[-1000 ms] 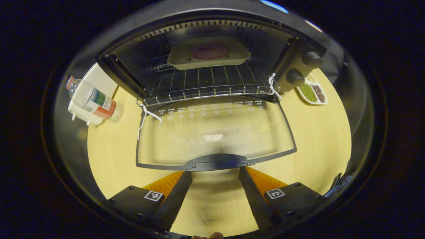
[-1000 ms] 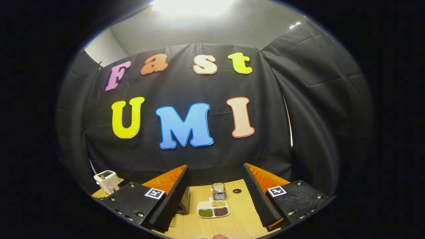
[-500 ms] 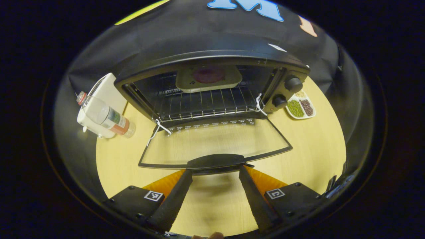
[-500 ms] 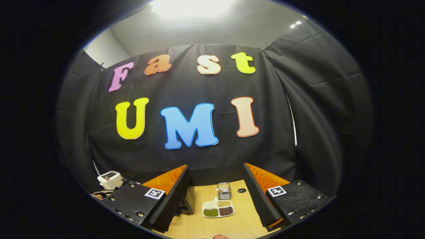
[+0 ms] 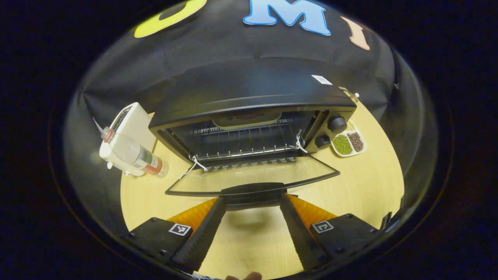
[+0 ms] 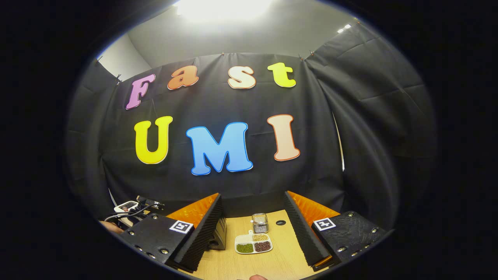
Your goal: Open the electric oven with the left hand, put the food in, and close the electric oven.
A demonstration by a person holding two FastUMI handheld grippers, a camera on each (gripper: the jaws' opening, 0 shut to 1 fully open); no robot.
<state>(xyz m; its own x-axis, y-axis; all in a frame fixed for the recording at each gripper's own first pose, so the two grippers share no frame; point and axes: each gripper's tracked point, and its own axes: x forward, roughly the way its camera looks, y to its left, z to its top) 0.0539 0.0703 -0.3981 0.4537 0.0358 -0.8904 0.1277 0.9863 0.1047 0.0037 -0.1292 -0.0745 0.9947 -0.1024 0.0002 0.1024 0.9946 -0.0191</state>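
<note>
The black electric oven (image 5: pixel 253 101) stands on the wooden table (image 5: pixel 362 182). Its glass door (image 5: pixel 253 177) hangs partly open, tilted up from the table. Inside, a beige tray with a reddish piece of food (image 5: pixel 247 118) rests on the wire rack (image 5: pixel 241 146). My left gripper (image 5: pixel 251 198) is open, its fingertips right under the door handle (image 5: pixel 253 190), one at each end. It does not clamp the handle. My right gripper (image 6: pixel 251 195) is held open above the table's right part, away from the oven, with nothing between its fingers.
A white appliance (image 5: pixel 130 122) with a plastic bottle (image 5: pixel 134 153) lying against it sits left of the oven. A divided dish of beans (image 5: pixel 347 143) (image 6: pixel 253 245) lies to the oven's right, with a small glass jar (image 6: pixel 259 222) behind it. Black cloth walls the booth.
The oven door has swung up from lying flat to partly raised, with my left gripper rising under its handle. The right gripper has hardly moved.
</note>
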